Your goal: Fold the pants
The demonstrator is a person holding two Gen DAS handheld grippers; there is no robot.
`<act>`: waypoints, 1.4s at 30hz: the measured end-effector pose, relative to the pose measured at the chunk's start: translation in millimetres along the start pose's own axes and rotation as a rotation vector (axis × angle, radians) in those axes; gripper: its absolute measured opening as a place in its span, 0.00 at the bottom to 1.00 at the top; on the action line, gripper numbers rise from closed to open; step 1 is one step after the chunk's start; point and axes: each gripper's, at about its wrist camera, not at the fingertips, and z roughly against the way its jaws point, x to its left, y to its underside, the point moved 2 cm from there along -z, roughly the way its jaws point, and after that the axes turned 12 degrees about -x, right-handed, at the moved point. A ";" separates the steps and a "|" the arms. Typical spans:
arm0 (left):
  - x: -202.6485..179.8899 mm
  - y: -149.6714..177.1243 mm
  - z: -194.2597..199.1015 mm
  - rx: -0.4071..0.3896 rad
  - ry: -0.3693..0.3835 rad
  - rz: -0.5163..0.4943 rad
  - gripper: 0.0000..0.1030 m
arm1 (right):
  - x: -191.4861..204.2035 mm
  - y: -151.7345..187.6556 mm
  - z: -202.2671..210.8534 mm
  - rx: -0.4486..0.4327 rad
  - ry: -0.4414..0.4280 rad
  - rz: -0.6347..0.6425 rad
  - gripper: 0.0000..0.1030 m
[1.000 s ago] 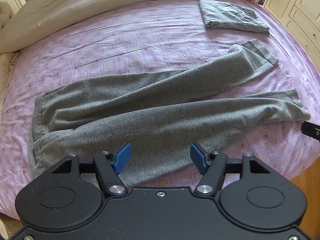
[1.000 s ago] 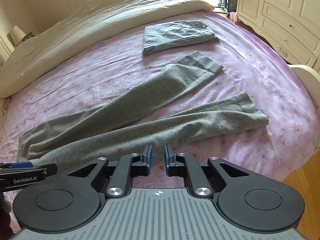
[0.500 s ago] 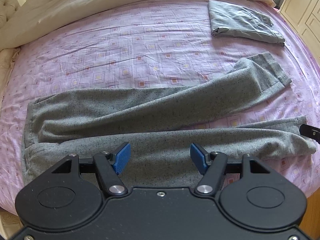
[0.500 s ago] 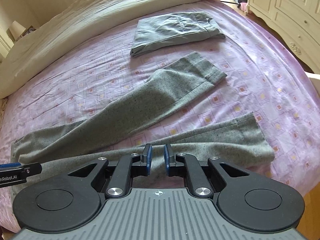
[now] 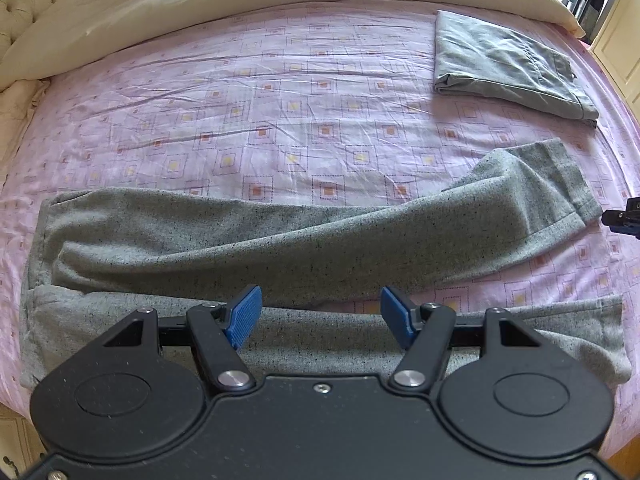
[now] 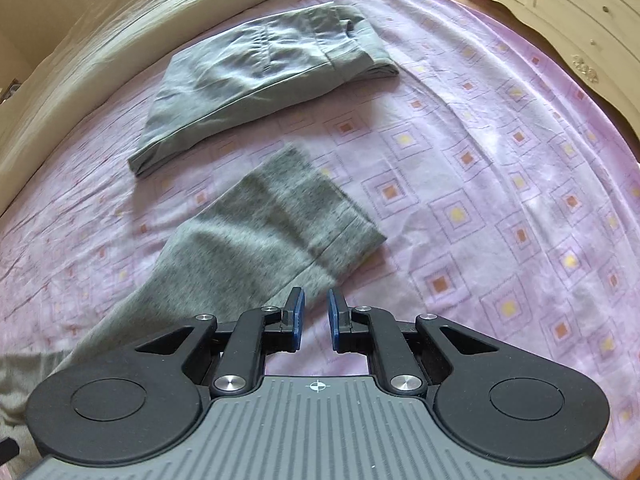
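Grey speckled pants [image 5: 248, 248] lie unfolded on the pink patterned bed sheet [image 5: 280, 120], waistband at the left, both legs running right and splayed apart. My left gripper [image 5: 320, 314] hovers open over the thigh area, blue pads wide apart, nothing between them. In the right wrist view, the far leg's cuff [image 6: 320, 216] lies just ahead of my right gripper [image 6: 316, 320], whose blue pads stand a narrow gap apart over the sheet, holding nothing. The right gripper's tip [image 5: 624, 220] shows beside that cuff in the left wrist view.
A folded pair of grey-green trousers [image 5: 504, 64] [image 6: 260, 80] rests beyond the cuff. A cream duvet [image 5: 200, 0] lies bunched along the head of the bed. White cabinets [image 6: 580, 8] stand past the bed's right side. Wooden floor [image 5: 624, 456] shows at the near edge.
Both grippers moved forward over the bed and sank. The right one travelled from the near leg to the far leg's cuff. Jaw gaps are unchanged.
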 end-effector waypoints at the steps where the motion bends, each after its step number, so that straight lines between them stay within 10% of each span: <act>1: -0.4 -1.2 -2.5 0.005 -0.010 0.004 0.66 | -3.8 -4.9 -7.9 0.002 -0.001 -0.017 0.13; 13: 15.0 -7.6 -14.2 0.022 -0.099 0.053 0.66 | -32.9 -6.7 -63.8 0.096 0.003 -0.304 0.19; 15: 16.3 -7.2 -17.5 0.027 -0.103 0.049 0.66 | -26.8 -9.2 -56.2 0.073 -0.054 -0.272 0.01; 21: 21.5 -7.8 -26.0 0.026 -0.113 0.021 0.66 | -32.9 -11.7 2.5 -0.021 0.045 -0.018 0.00; 24: 25.3 -8.4 -30.9 0.037 -0.119 0.029 0.66 | -43.4 -14.7 2.6 -0.033 -0.037 0.028 0.05; 28: 24.7 -10.0 -33.5 0.047 -0.139 0.036 0.66 | -51.5 -20.5 -35.5 0.057 -0.061 -0.141 0.35; 35: 21.5 -14.4 -29.3 0.030 -0.146 0.062 0.66 | -36.8 -11.0 -72.6 0.105 -0.072 -0.263 0.45; 36: 20.7 -14.8 -31.1 0.031 -0.143 0.060 0.66 | -32.3 -12.3 -71.9 0.092 -0.063 -0.251 0.40; 37: 19.9 -15.4 -33.1 0.030 -0.143 0.054 0.66 | -27.3 -14.1 -68.4 0.072 -0.078 -0.226 0.08; 42: 19.5 -24.4 -42.8 0.004 -0.144 0.016 0.66 | -11.9 -16.6 -21.2 0.013 -0.036 0.084 0.07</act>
